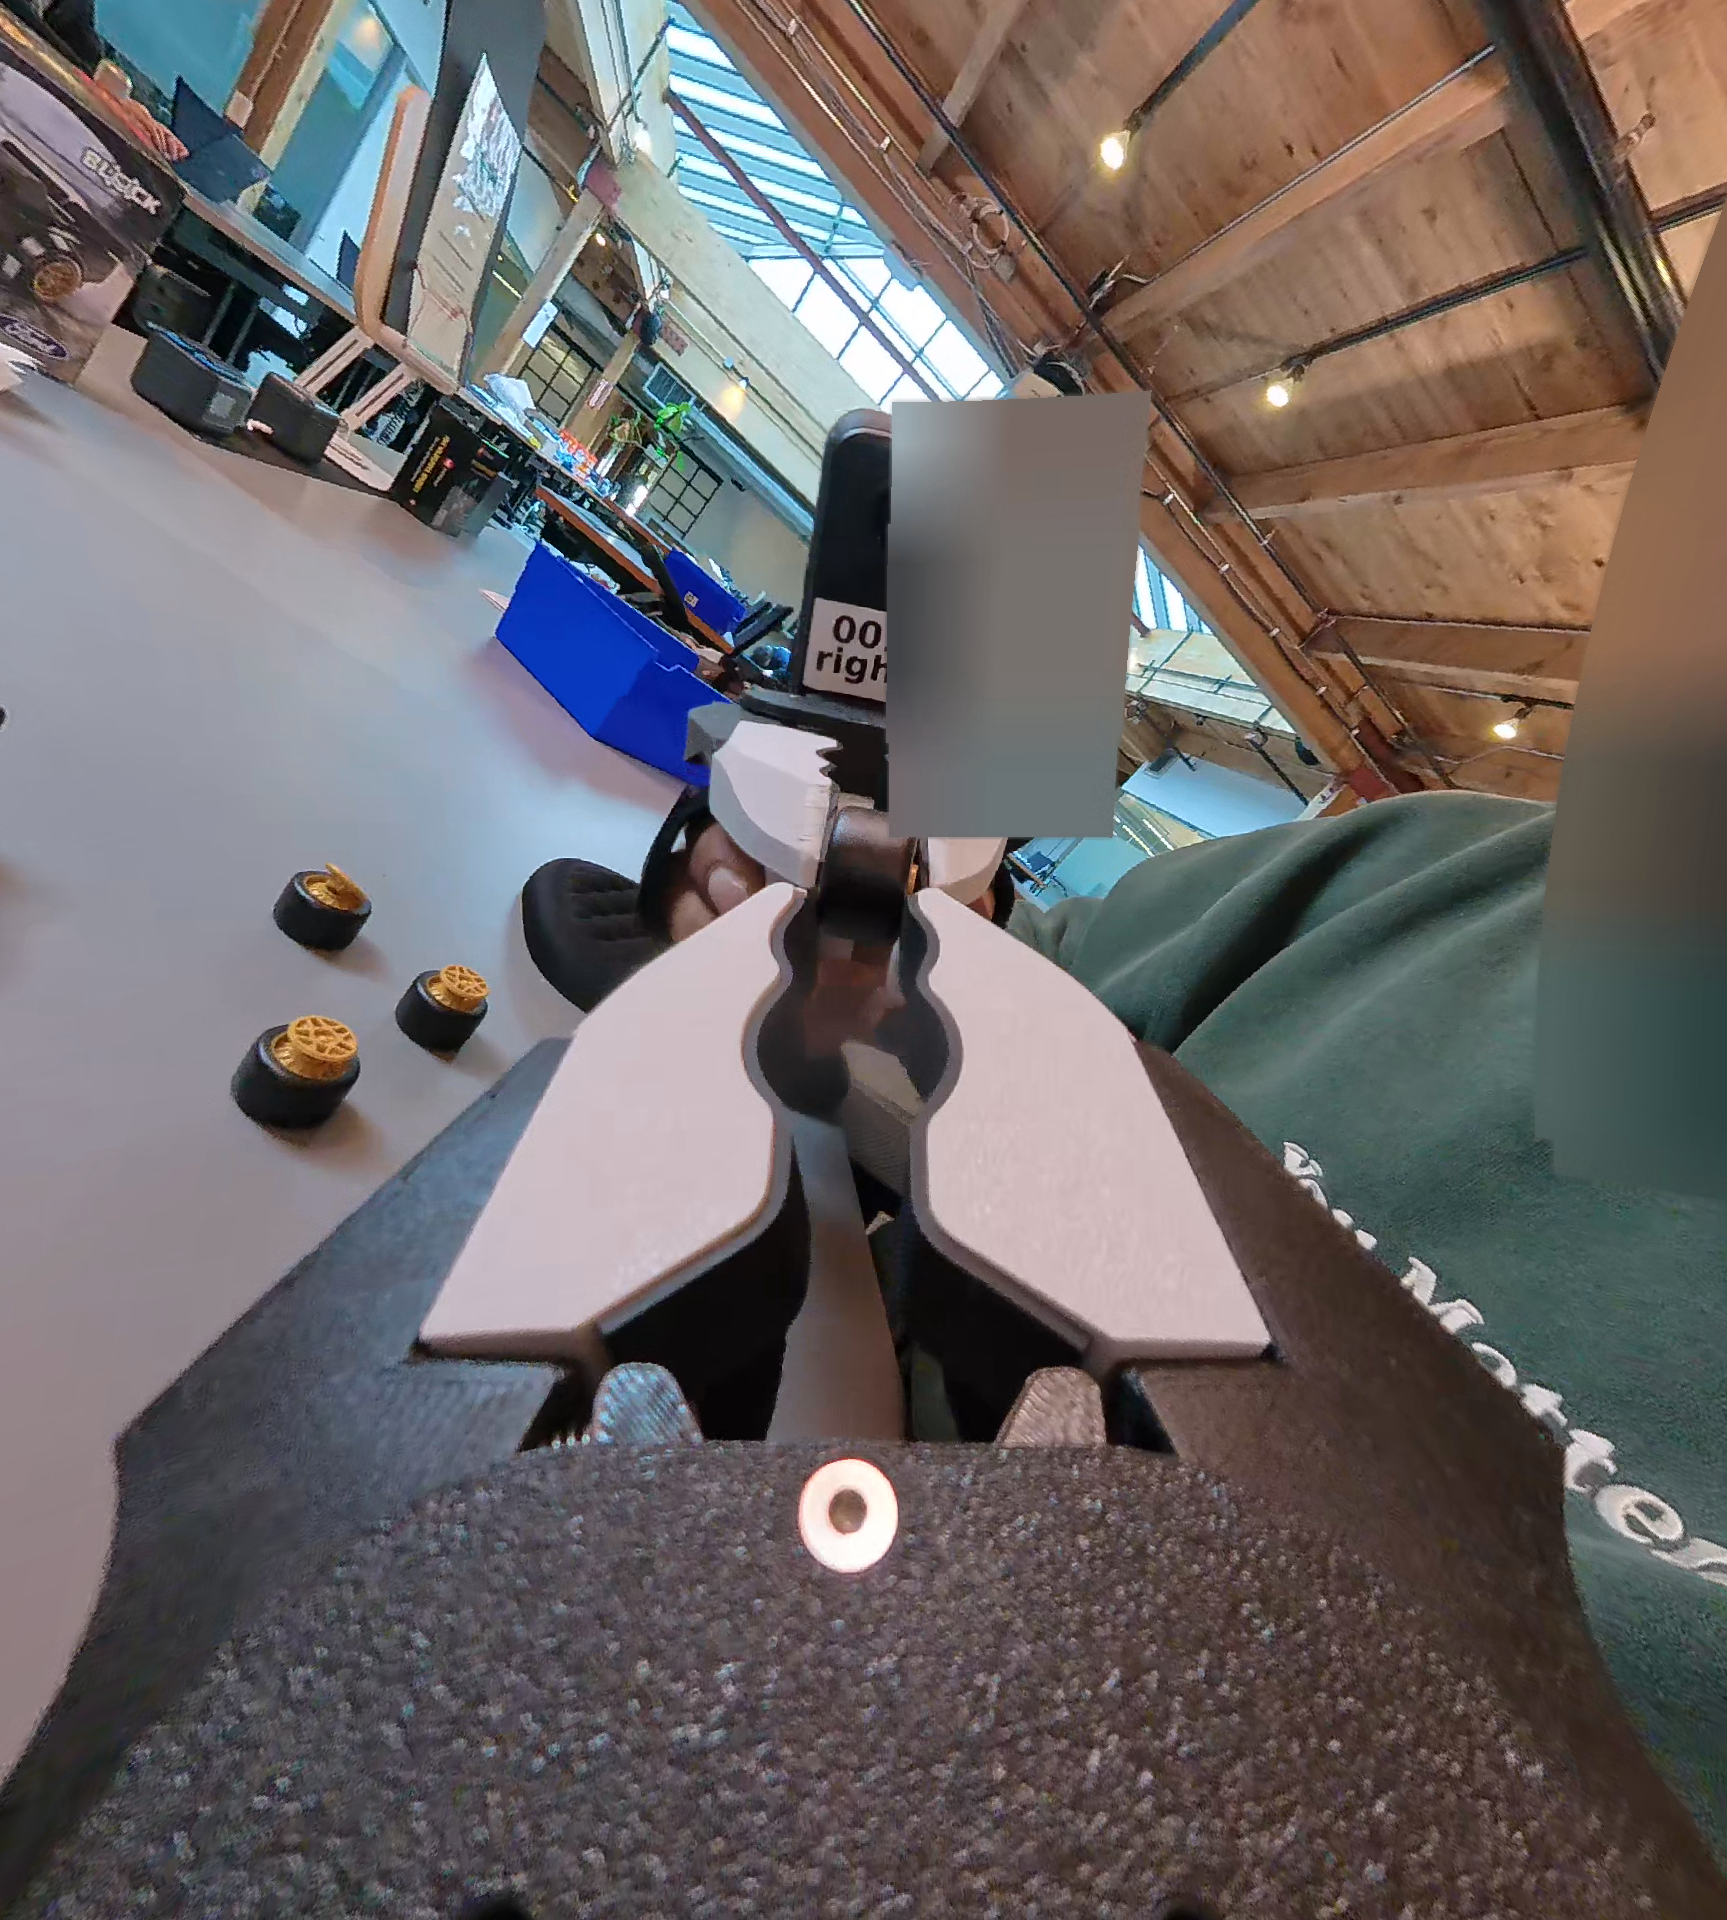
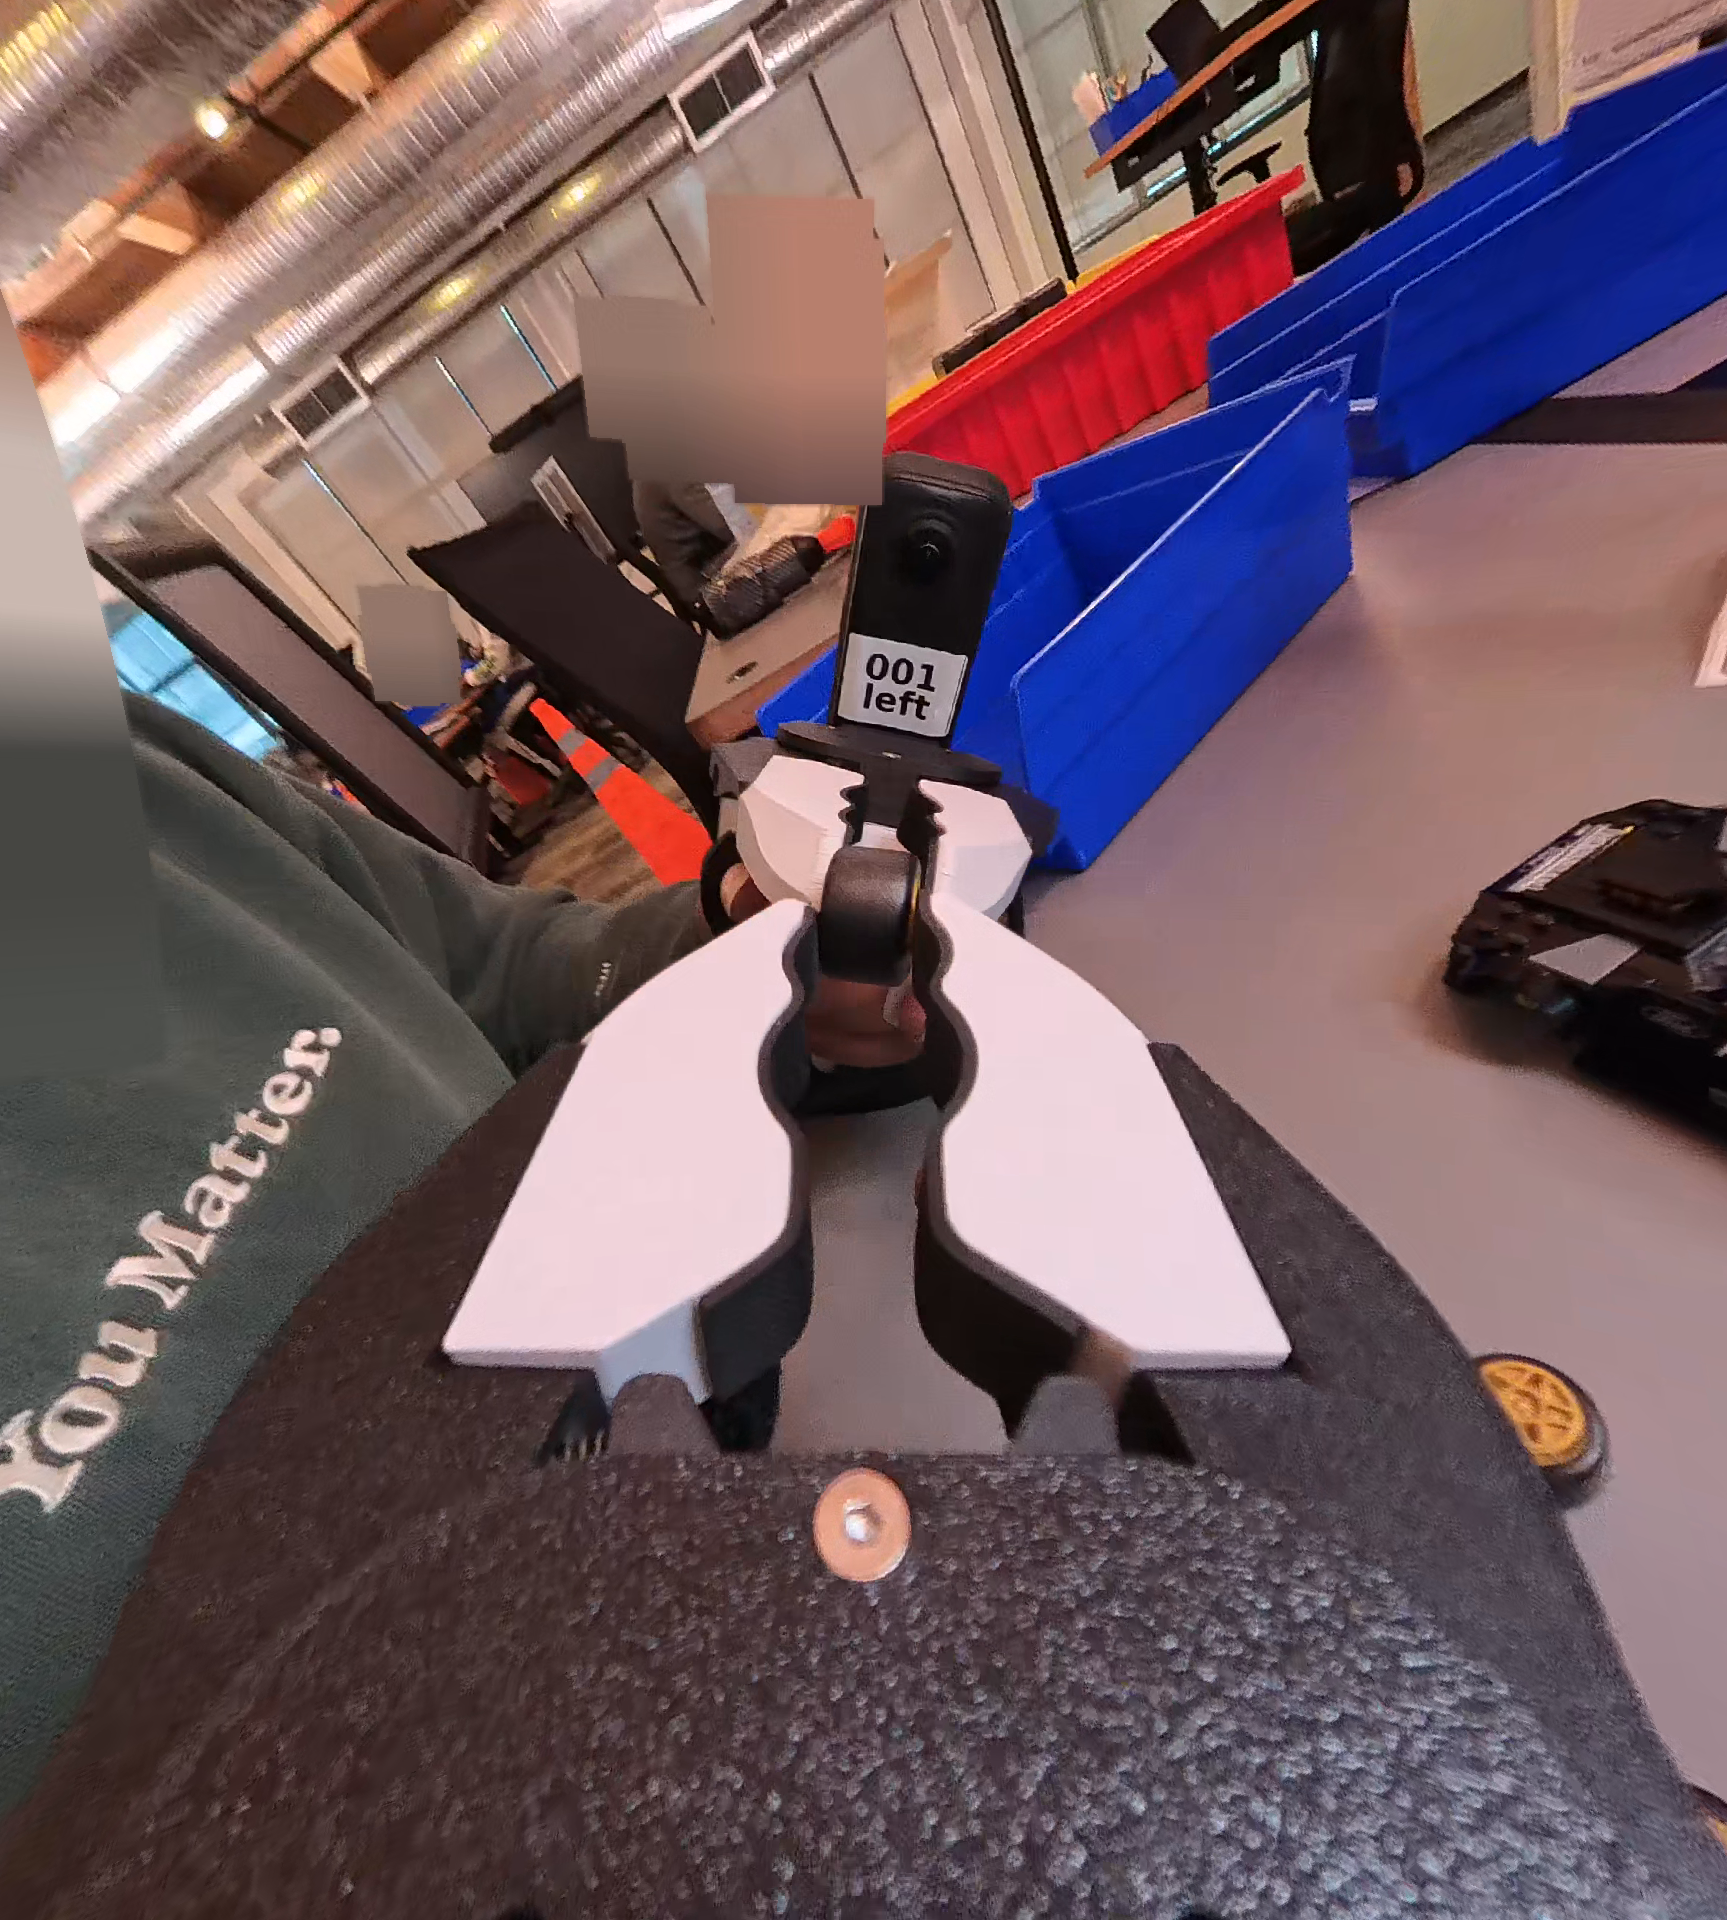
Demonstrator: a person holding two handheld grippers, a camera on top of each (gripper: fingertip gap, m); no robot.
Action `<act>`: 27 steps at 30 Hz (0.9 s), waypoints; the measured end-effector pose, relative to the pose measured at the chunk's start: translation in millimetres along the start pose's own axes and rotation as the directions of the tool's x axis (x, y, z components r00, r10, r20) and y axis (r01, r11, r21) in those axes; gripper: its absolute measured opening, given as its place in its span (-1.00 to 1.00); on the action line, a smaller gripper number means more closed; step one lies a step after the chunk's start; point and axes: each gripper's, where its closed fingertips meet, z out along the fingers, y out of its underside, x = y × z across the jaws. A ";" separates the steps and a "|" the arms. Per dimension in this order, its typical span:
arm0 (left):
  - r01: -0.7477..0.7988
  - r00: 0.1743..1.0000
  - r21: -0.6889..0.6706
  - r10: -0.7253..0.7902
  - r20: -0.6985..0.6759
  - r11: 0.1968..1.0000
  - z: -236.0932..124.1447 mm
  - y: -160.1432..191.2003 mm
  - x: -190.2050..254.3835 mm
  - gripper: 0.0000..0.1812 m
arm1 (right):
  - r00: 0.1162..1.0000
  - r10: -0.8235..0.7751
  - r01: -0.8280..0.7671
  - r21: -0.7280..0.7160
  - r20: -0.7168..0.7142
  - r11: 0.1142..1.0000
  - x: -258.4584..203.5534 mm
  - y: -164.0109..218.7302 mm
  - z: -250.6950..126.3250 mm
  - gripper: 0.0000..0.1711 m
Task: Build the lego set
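While my left hand-held gripper point(image 1: 854, 935) pinches the black tyre point(image 1: 859, 894) together with the right hand-held gripper point(image 1: 838, 821), I judge it light, rubbery, best held by the tread. Three wheels point(image 1: 319, 906) lie left of it. From the right view, the car point(image 2: 1669, 956) sits right of the tyre, on the bench point(image 2: 1358, 831).

Black tyres with gold rims point(image 1: 296, 1070) on a grey table point(image 1: 163, 675), a black car point(image 2: 1669, 956), blue bins point(image 2: 1181, 613), a red bin point(image 2: 1098, 364), green sweatshirt point(image 1: 1358, 935)
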 end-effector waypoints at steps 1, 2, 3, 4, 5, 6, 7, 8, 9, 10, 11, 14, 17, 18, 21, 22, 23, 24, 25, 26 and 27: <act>-0.005 1.000 -0.001 0.005 -0.003 1.000 0.4 0.2 0.9 -0.82 | 0.999 -0.038 0.038 -0.007 -0.011 0.999 -0.7 0.3 -0.5 -0.80; -0.010 1.000 -0.004 0.010 -0.005 1.000 0.8 0.6 1.7 -0.81 | 0.996 -0.086 0.086 -0.017 -0.031 0.996 -1.0 0.9 -1.1 -0.80; -0.013 1.000 -0.006 0.013 -0.002 1.000 1.0 0.9 1.4 -0.81 | 0.988 -0.143 0.141 -0.033 -0.057 0.989 -0.9 1.6 -1.6 -0.80; -0.017 1.000 -0.007 0.017 -0.001 1.000 1.2 1.3 1.7 -0.81 | 0.975 -0.207 0.203 -0.051 -0.083 0.978 -1.6 2.1 -2.2 -0.81; -0.023 1.000 -0.010 0.023 -0.007 1.000 1.5 1.7 3.1 -0.81 | 0.958 -0.269 0.263 -0.069 -0.102 0.962 -3.1 2.2 -2.8 -0.81; -0.031 0.999 -0.012 0.031 -0.011 0.999 1.9 2.0 4.5 -0.81 | 0.937 -0.329 0.320 -0.088 -0.119 0.943 -4.6 2.0 -3.5 -0.81; -0.039 0.999 -0.015 0.038 -0.011 0.999 2.3 2.7 5.4 -0.81 | 0.911 -0.390 0.377 -0.110 -0.135 0.920 -5.9 2.1 -4.4 -0.81; -0.042 0.999 -0.019 0.041 -0.016 0.999 2.9 3.6 6.2 -0.81 | 0.878 -0.454 0.437 -0.133 -0.151 0.890 -6.8 2.4 -5.3 -0.81; -0.043 0.999 -0.025 0.043 -0.021 0.999 3.2 5.0 6.7 -0.82 | 0.831 -0.529 0.506 -0.165 -0.168 0.847 -7.4 2.9 -6.3 -0.81; -0.045 0.999 -0.034 0.044 -0.032 0.998 3.6 7.1 7.7 -0.85 | 0.770 -0.613 0.580 -0.205 -0.179 0.788 -8.4 3.5 -7.3 -0.81; -0.051 0.998 -0.040 0.049 -0.049 0.998 4.1 8.6 10.0 -0.88 | 0.705 -0.685 0.645 -0.238 -0.182 0.726 -10.4 3.2 -8.0 -0.81; -0.145 0.988 -0.032 0.144 -0.049 0.989 5.2 6.0 15.5 -0.92 | 0.505 -0.841 0.786 -0.298 -0.195 0.541 -16.0 -3.9 -10.3 -0.81; -0.181 0.981 -0.007 0.180 -0.073 0.983 4.0 1.4 23.4 -0.70 | 0.282 -0.942 0.876 -0.351 -0.180 0.330 -20.4 -7.8 -12.5 -0.81; -0.171 0.982 0.000 0.170 -0.082 0.985 4.4 0.9 24.7 -0.62 | 0.244 -0.955 0.884 -0.366 -0.168 0.290 -20.9 -6.4 -12.1 -0.81; -0.165 0.981 -0.023 0.162 -0.104 0.986 10.5 6.0 29.2 -0.53 | 0.124 -0.983 0.899 -0.404 -0.133 0.168 -20.6 -1.4 -9.0 -0.81; -0.165 0.981 -0.035 0.160 -0.109 0.986 13.0 8.4 30.2 -0.55 | 0.102 -0.988 0.901 -0.410 -0.118 0.142 -20.8 1.4 -7.3 -0.81; -0.164 0.982 -0.040 0.159 -0.104 0.986 14.8 9.2 29.5 -0.60 | 0.090 -0.990 0.904 -0.407 -0.108 0.127 -22.0 4.0 -5.6 -0.81; -0.163 0.983 -0.044 0.159 -0.088 0.986 15.4 9.6 26.8 -0.69 | 0.081 -0.991 0.907 -0.404 -0.102 0.115 -23.1 5.9 -4.5 -0.81; -0.161 0.984 -0.052 0.156 -0.088 0.986 14.8 10.7 25.5 -0.70 | 0.072 -0.993 0.907 -0.407 -0.096 0.105 -23.2 7.3 -3.9 -0.81; -0.154 0.985 -0.065 0.148 -0.090 0.986 13.9 12.4 24.9 -0.70 | 0.072 -0.993 0.907 -0.407 -0.090 0.103 -23.1 8.9 -3.5 -0.81; -0.161 0.984 -0.070 0.155 -0.091 0.984 13.3 13.9 24.9 -0.70 | 0.087 -0.992 0.908 -0.404 -0.088 0.115 -23.6 10.2 -3.2 -0.80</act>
